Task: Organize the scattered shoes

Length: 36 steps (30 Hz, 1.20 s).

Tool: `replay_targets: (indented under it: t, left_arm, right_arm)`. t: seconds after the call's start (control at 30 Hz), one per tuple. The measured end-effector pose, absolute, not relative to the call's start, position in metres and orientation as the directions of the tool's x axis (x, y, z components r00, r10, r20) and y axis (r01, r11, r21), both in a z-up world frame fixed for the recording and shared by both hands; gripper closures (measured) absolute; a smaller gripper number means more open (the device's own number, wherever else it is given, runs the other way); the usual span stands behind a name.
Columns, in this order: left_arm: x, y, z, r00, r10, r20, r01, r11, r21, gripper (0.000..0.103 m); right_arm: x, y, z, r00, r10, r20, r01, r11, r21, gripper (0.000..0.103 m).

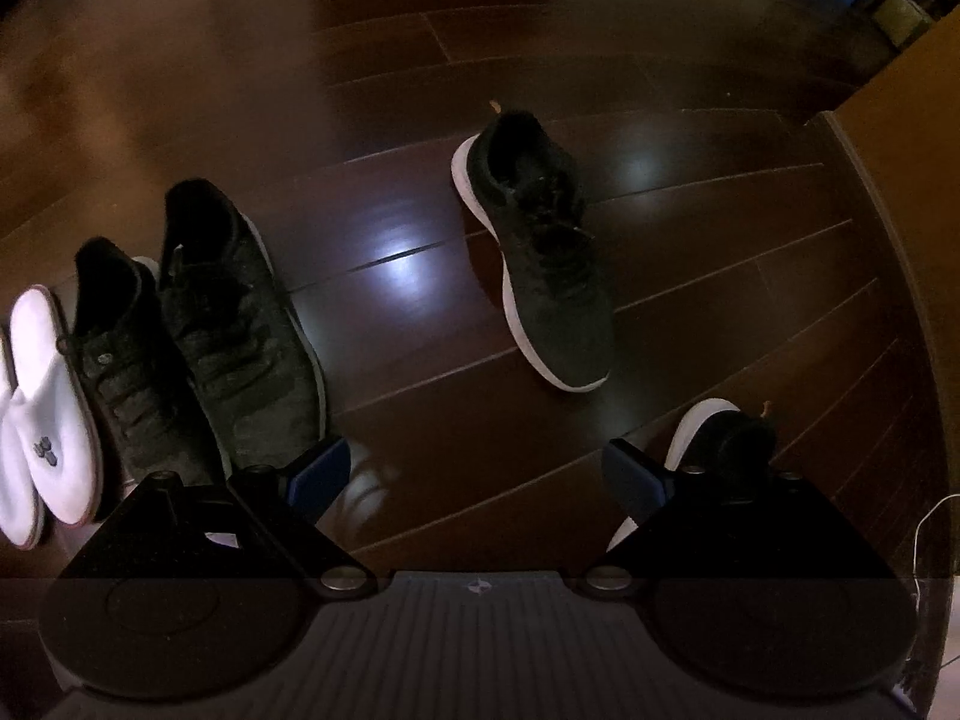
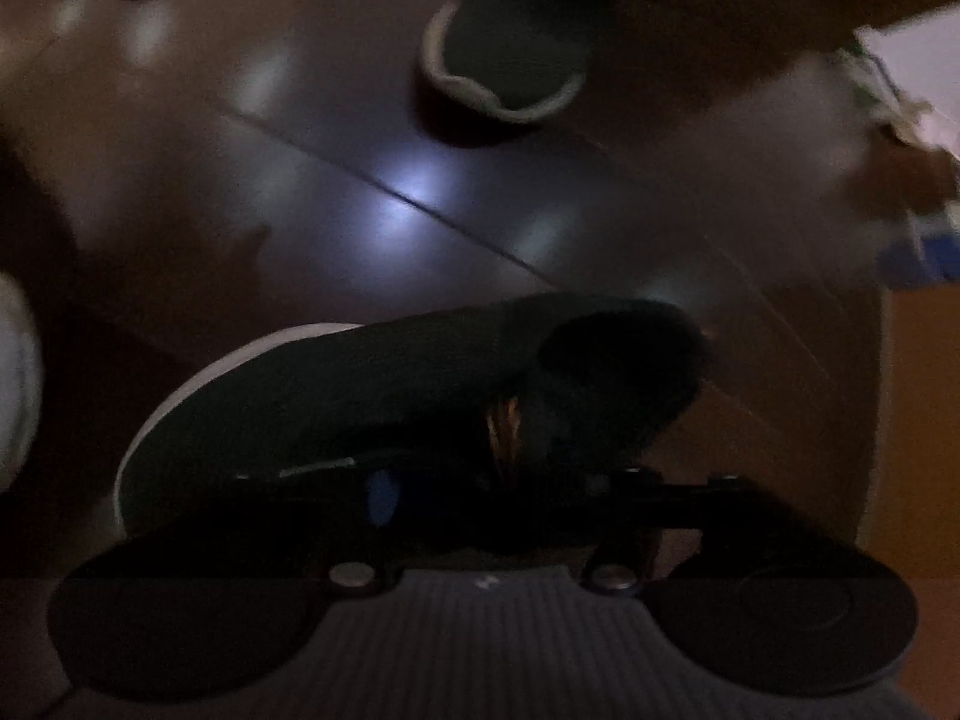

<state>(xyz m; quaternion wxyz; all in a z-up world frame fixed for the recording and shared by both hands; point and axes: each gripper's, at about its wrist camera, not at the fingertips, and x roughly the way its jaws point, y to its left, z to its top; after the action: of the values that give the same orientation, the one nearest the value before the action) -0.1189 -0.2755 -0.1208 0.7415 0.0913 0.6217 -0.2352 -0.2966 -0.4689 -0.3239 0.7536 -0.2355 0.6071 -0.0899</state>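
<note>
At the far left of the left wrist view, 2 white slippers point(image 1: 45, 414) lie side by side on the dark wood floor point(image 1: 390, 120), and just right of them 2 dark sneakers point(image 1: 198, 330) sit paired, touching along their sides. The left gripper point(image 1: 477, 480) hovers above bare floor with its fingers spread wide and nothing between them. Right of centre, 1 white-soled black sneaker point(image 1: 540, 258) lies alone, well apart from the row, and its likely mate point(image 1: 714, 438) peeks out near the right finger. In the blurred, dim right wrist view, the right gripper point(image 2: 510, 480) appears pinched on that near shoe point(image 2: 420, 384) around its collar, though the contact is too dark to confirm. The grip looks shallow and off to the heel end, so the shoe could swing or slip out. Setting it down askew could also nudge the tidy pairs out of line, and the lone sneaker still needs fetching.
</note>
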Motion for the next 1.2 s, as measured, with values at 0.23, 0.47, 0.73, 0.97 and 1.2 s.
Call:
replay_targets:
  t: [0.23,0.47,0.73,0.97,1.2]
  left_arm:
    - [-0.117,-0.265,-0.118,0.131,-0.23,-0.964,0.451,0.88,-0.148,0.009]
    - [-0.119,-0.268,-0.121,0.13,-0.223,-0.966,0.454,0.88,-0.142,0.009]
    - [-0.117,-0.269,-0.124,0.125,-0.216,-0.968,0.447,0.883,-0.139,0.009]
    - [-0.114,-0.271,-0.129,0.118,-0.206,-0.971,0.448,0.884,-0.133,0.009]
    - [-0.118,-0.273,-0.131,0.111,-0.201,-0.973,0.457,0.88,-0.13,0.009]
  right_arm:
    - [-0.307,-0.477,-0.3,0.271,-0.427,-0.863,0.226,0.899,-0.374,0.014]
    - [-0.325,-0.503,-0.289,0.318,-0.339,-0.886,0.639,0.766,-0.064,0.0]
    - [-0.319,-0.515,-0.325,0.24,-0.289,-0.927,0.816,0.578,0.031,0.0]
    - [-0.296,-0.515,-0.341,0.219,-0.266,-0.939,0.789,0.614,0.01,0.02]
    - [-0.295,-0.512,-0.333,0.264,-0.212,-0.941,0.664,0.747,0.018,0.031]
